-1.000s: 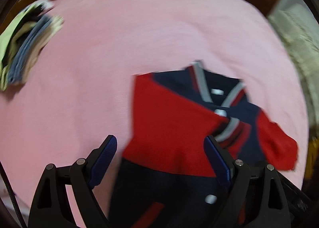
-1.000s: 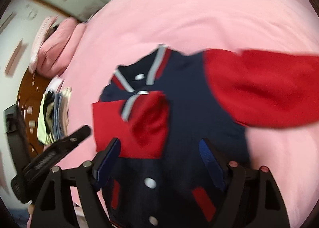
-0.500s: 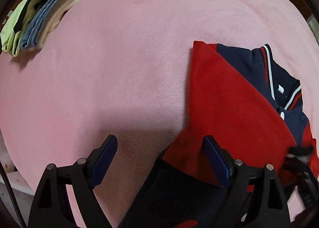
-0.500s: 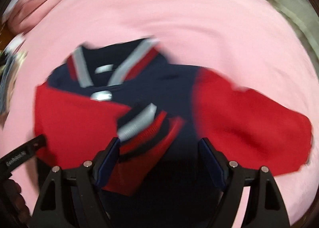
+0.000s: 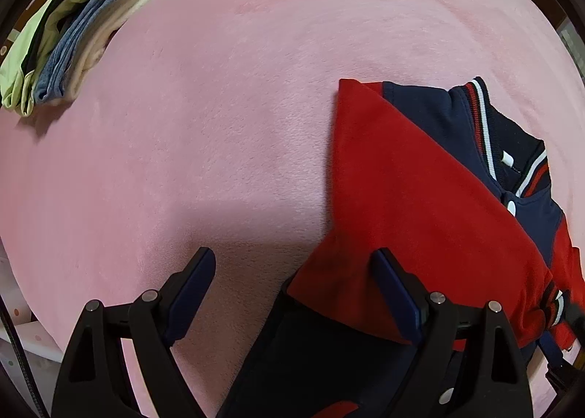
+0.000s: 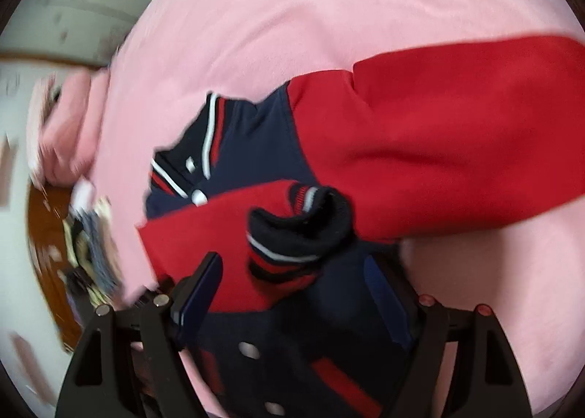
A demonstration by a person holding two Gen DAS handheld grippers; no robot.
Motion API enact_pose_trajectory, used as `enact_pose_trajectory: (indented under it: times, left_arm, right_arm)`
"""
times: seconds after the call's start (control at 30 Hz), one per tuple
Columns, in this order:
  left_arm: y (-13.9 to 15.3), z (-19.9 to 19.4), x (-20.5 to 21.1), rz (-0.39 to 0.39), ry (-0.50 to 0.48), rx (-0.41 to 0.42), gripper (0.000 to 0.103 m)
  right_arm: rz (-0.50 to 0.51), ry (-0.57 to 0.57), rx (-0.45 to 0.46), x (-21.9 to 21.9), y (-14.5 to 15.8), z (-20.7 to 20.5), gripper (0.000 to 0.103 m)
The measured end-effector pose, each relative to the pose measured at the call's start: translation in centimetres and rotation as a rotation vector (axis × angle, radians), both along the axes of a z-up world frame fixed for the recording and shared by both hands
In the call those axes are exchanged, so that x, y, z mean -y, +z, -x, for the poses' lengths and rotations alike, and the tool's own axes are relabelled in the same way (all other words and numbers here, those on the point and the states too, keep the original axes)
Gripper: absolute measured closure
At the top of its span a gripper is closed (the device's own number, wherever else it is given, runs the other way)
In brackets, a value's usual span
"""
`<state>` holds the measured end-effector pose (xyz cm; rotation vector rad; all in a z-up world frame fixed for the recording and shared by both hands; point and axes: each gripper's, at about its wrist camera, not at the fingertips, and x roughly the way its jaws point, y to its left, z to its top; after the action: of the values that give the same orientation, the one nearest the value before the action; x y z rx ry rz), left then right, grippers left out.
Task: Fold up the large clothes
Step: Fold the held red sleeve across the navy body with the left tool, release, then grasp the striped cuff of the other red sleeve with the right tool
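Pink blanket (image 5: 256,107) fills both views, no containers anywhere. Navy and red jacket (image 5: 420,198) lies flat on it, front up, striped collar away from grippers, 1 red sleeve (image 5: 384,180) folded across chest. Right wrist view only: other sleeve (image 6: 457,133) spread out sideways, folded sleeve's cuff (image 6: 303,224) curled up, snaps down front. Left wrist view only, sharp: folded clothes stack (image 5: 65,38) far corner. Left gripper (image 5: 296,293) jaws wide, nothing between. Right gripper (image 6: 292,293) jaws wide over cuff, not pinching.

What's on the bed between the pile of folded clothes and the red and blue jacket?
Nothing: in the left wrist view, only bare pink blanket lies between the pile and the jacket.
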<state>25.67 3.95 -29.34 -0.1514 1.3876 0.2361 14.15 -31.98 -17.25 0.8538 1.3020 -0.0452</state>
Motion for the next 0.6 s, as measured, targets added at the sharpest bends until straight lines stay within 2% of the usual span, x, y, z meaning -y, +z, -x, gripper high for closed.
enact_pose_trajectory:
  times: [0.03,0.13,0.2,0.27,0.3,0.33,0.37,0.4,0.43,0.53,0.6]
  left_arm:
    - [0.0,0.0,0.1,0.005,-0.001,0.001,0.017]
    - [0.1,-0.2,1.1,0.008,0.001,-0.003,0.017]
    - [0.4,-0.9,1.7,0.007,-0.001,-0.01,0.017]
    - [0.4,-0.9,1.8,0.007,-0.01,-0.013,0.017]
    - [0.5,-0.8,1.8,0.005,-0.017,-0.013,0.017]
    - [0.5,-0.8,1.9,0.002,-0.02,-0.016,0.017]
    - [0.5,-0.7,1.8,0.002,-0.021,-0.019,0.017]
    - [0.5,-0.5,1.9,0.008,-0.019,-0.021,0.017]
    - [0.5,-0.4,1.8,0.014,-0.016,-0.022,0.017]
    - [0.3,-0.1,1.8,0.012,-0.012,-0.025,0.017]
    - [0.3,0.0,1.8,-0.006,-0.013,-0.025,0.017]
  right_arm:
    - [0.001,-0.035,-0.025,0.1,-0.2,-0.2,0.023]
    - [0.021,-0.096,-0.186,0.9,-1.3,-1.6,0.023]
    - [-0.019,-0.137,-0.211,1.1,-1.9,-2.0,0.024]
    - [-0.001,-0.138,-0.25,1.3,-1.8,-1.9,0.036]
    - [0.013,-0.132,-0.267,1.4,-1.7,-1.6,0.048]
    - [0.013,-0.13,-0.272,1.8,-1.4,-1.1,0.067]
    - [-0.005,-0.126,-0.272,2.1,-1.4,-0.6,0.078]
    - [-0.031,-0.119,-0.271,2.3,-1.5,-0.3,0.087]
    - [-0.053,-0.112,-0.256,2.4,-1.4,0.1,0.091]
    - [-0.068,-0.044,-0.13,2.0,0.0,-0.3,0.092]
    - [-0.105,0.02,0.002,0.8,1.7,-1.3,0.092]
